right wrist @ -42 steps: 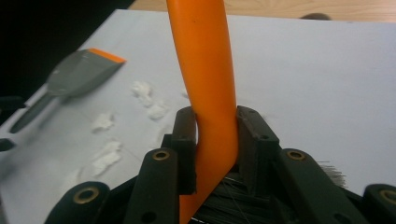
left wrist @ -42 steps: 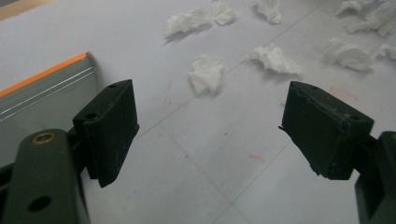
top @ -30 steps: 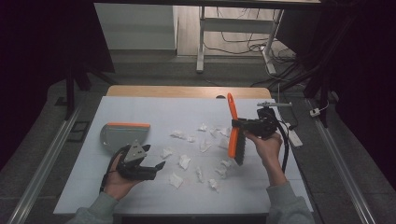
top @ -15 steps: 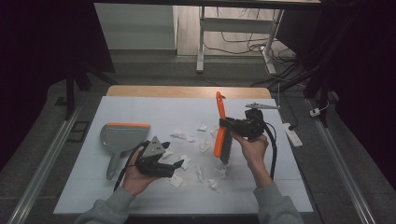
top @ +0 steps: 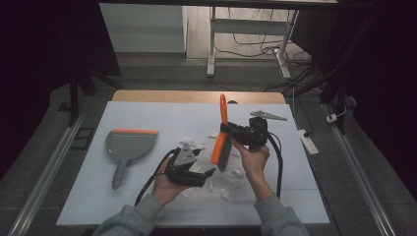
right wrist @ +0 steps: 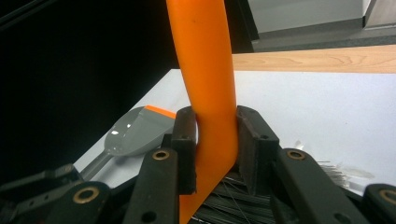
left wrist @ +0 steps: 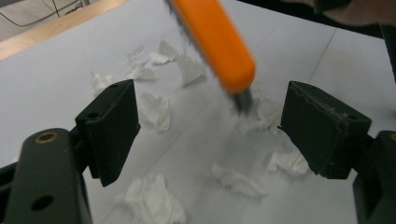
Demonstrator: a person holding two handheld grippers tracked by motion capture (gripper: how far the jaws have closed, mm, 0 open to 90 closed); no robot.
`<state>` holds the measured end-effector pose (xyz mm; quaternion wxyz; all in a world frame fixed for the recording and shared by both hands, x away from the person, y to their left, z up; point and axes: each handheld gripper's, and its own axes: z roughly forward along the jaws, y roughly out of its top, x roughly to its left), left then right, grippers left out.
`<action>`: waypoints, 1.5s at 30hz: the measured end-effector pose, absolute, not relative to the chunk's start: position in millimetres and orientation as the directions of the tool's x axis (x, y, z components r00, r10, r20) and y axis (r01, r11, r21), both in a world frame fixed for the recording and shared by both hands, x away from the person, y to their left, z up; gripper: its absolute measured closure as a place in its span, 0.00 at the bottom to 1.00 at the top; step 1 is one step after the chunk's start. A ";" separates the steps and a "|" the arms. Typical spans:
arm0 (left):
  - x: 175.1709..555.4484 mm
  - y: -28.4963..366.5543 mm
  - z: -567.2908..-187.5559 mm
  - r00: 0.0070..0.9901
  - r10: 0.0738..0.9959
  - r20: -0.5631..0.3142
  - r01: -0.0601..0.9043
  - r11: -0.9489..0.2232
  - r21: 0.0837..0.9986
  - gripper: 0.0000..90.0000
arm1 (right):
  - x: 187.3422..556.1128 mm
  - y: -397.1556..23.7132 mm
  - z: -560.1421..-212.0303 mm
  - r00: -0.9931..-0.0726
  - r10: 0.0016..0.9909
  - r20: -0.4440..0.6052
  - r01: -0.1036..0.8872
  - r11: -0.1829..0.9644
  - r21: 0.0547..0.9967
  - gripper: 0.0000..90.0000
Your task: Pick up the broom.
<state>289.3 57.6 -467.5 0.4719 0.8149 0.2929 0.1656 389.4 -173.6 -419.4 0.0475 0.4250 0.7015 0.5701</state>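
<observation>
An orange hand brush (top: 221, 132) with dark bristles stands nearly upright over the middle of the white table, its handle clamped in my right gripper (top: 231, 132). In the right gripper view both jaws press on the orange brush handle (right wrist: 210, 98). My left gripper (top: 199, 173) is open just left of the brush, low over the table, nothing between its jaws. In the left gripper view the brush head (left wrist: 217, 42) hangs ahead of the open left gripper (left wrist: 205, 130). Several crumpled white paper scraps (top: 223, 184) lie scattered under and around the brush, more paper scraps (left wrist: 154, 109) just beyond the jaws.
A grey dustpan (top: 129, 146) with an orange lip lies on the left of the table, handle toward the near edge; the dustpan (right wrist: 135, 133) also appears past the brush. A wooden strip (top: 196, 96) runs along the table's far edge. A white power strip (top: 307, 140) lies off the right side.
Both grippers have shifted left toward the table's middle. The brush travelled with the right gripper over the scraps. The left gripper came right from beside the dustpan, still open.
</observation>
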 end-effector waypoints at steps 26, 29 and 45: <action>313.9 41.7 -485.2 0.683 0.730 0.001 0.344 -0.323 0.882 0.67 | 374.0 -152.0 -440.8 -0.610 0.582 0.538 0.564 -0.159 0.810 0.78; 315.0 44.2 -484.1 0.674 0.739 0.000 0.353 -0.322 0.878 0.76 | 372.9 -149.9 -442.2 -0.611 0.582 0.537 0.564 -0.155 0.811 0.78; 325.3 65.8 -479.4 0.690 0.722 -0.057 0.401 -0.316 0.860 0.87 | 370.0 -147.6 -442.9 -0.625 0.549 0.554 0.565 -0.171 0.807 0.78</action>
